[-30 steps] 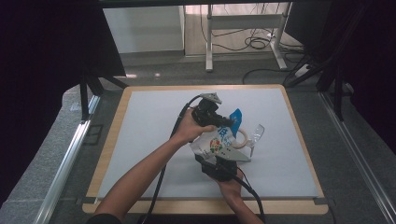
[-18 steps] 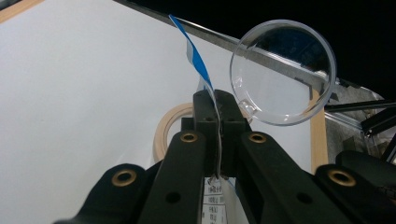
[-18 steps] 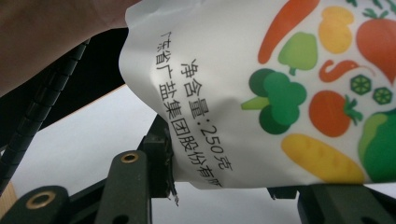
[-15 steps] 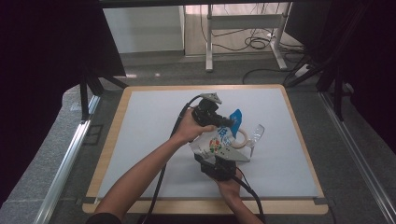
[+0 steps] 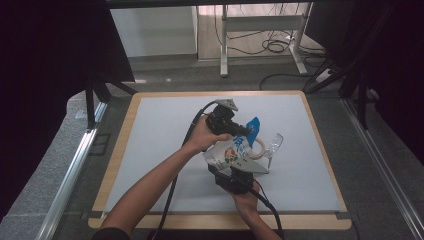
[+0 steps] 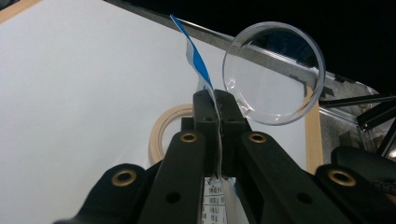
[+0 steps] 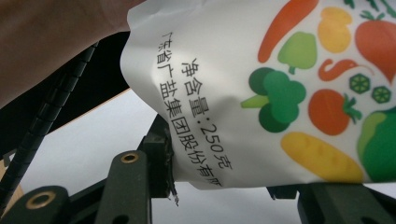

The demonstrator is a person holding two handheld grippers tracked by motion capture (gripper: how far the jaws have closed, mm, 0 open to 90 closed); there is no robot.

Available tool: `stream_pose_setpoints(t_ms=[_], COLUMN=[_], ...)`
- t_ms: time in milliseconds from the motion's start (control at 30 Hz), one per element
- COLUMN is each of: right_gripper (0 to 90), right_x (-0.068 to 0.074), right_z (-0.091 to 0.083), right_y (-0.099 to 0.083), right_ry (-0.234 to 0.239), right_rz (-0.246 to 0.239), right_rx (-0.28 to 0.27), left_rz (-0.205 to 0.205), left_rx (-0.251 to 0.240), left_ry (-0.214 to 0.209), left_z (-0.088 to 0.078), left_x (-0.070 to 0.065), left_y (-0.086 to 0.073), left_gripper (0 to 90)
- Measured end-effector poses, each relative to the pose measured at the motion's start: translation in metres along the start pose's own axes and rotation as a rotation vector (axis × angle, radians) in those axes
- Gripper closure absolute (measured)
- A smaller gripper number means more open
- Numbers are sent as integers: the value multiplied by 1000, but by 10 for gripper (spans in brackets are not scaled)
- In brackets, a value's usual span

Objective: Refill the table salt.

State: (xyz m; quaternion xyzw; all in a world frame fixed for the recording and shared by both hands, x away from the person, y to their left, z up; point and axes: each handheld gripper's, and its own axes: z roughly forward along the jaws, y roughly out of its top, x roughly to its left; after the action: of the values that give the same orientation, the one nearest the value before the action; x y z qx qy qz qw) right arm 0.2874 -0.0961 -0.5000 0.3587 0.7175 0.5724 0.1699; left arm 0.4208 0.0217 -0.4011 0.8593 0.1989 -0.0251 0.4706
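Note:
A white bag (image 5: 231,151) printed with vegetables and black lettering is held up over the middle of the white mat. My left gripper (image 5: 243,131) comes from the upper left and is shut on the bag's blue-and-white top edge (image 6: 196,60); in the left gripper view its jaws (image 6: 215,95) pinch that thin strip. My right gripper (image 5: 235,171) sits below, shut on the bag's lower end. In the right gripper view the bag (image 7: 280,70) lies between the black jaws (image 7: 224,184), the left pad (image 7: 161,154) pressed against it.
A pale ring (image 5: 258,148) lies flat on the mat just right of the bag, also seen as the ring (image 6: 163,128) past my left jaws. A clear round glass (image 5: 273,145) stands beside it. The mat (image 5: 160,130) has a wooden rim; dark floor and cables surround the table.

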Motion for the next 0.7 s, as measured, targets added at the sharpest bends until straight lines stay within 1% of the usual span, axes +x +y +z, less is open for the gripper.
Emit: stream_pose_setpoints(t_ms=[233,367,567,700], right_gripper=[535,534,534,534], right_x=[0,1,3,4], right_z=[0,-1,-2,-2], right_y=[0,1,2,3], right_ry=[3,3,-2,2], right_rz=[1,4,15,18], right_rx=[0,-1,4,6], left_rz=[5,-1,2,0], left_rx=[-3,-8,-9,-9], left_ry=[-1,-6,-6,-7], left_z=[0,0,0,1], left_x=[0,0,0,0], left_y=[0,-1,-2,-3], left_gripper=[898,898,898,898])
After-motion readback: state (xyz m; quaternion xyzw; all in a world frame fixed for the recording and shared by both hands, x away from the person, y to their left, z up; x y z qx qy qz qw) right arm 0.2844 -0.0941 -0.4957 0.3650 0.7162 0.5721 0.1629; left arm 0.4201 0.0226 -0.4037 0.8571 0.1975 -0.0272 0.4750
